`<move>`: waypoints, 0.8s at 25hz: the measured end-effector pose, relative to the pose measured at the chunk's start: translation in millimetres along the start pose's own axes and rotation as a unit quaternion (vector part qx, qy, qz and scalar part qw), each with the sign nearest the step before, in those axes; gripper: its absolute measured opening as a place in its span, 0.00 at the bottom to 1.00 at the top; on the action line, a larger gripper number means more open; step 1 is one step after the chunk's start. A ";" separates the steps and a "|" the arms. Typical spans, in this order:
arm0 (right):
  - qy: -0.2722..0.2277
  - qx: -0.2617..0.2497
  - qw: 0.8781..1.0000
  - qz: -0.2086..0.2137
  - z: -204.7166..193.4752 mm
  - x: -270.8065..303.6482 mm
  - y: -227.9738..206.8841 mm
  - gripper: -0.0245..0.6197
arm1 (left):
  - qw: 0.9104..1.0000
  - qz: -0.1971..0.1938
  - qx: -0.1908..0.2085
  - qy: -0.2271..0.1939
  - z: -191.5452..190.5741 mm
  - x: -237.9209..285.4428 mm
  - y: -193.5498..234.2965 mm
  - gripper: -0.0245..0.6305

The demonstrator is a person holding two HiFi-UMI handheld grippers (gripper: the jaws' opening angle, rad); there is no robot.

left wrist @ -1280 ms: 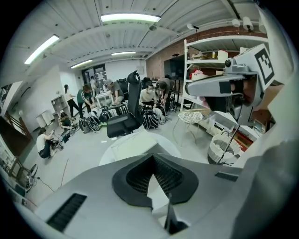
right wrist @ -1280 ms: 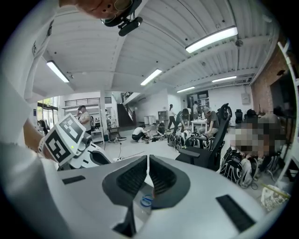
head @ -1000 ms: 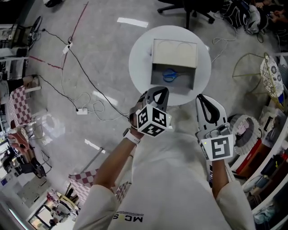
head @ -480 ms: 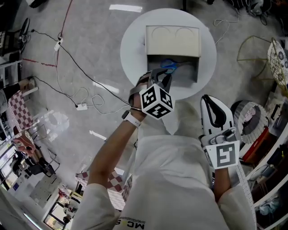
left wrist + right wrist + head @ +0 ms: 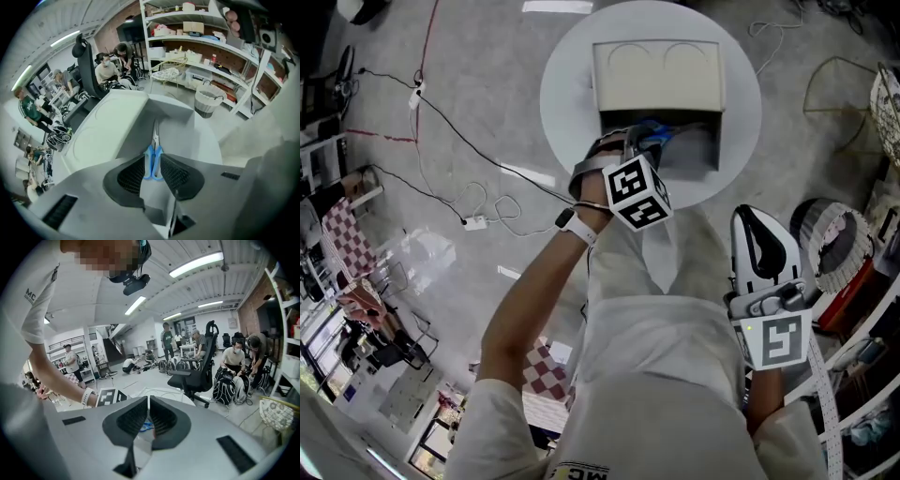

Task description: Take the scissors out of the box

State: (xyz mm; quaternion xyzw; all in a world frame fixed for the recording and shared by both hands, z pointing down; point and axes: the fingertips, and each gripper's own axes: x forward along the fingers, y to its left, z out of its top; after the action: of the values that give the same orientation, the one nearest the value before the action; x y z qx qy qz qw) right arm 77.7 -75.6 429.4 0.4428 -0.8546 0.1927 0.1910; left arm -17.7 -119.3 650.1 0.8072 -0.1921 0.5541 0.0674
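Workshop lab, stocked shelves (image 5: 201,42), office chair (image 5: 201,366)

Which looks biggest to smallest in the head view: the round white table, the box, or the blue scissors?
1. Round white table
2. Box
3. Blue scissors, only partly visible inside the box

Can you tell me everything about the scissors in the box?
The scissors are small, with two bright blue handle loops that look plastic and thin silvery blades, closed together. They lie inside the open beige box, blades pointing away from the left claw, toward the box's back. The claw's two dark ribbed jaws sit either side of the blue loops and seem to press on them. In the head view only a bit of blue shows beside the claw.
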 end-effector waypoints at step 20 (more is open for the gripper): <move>0.019 0.042 0.999 -0.011 -25.6 -1.5 -13.8 0.15 | 0.995 -0.040 0.073 0.063 -19.1 50.9 -7.1 0.18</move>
State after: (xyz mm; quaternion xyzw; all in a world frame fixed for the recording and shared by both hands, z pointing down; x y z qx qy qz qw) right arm 93.9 -69.1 452.6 0.4562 -0.8370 0.2344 0.1905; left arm -15.7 -118.5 704.9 0.7807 -0.1140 0.6130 0.0427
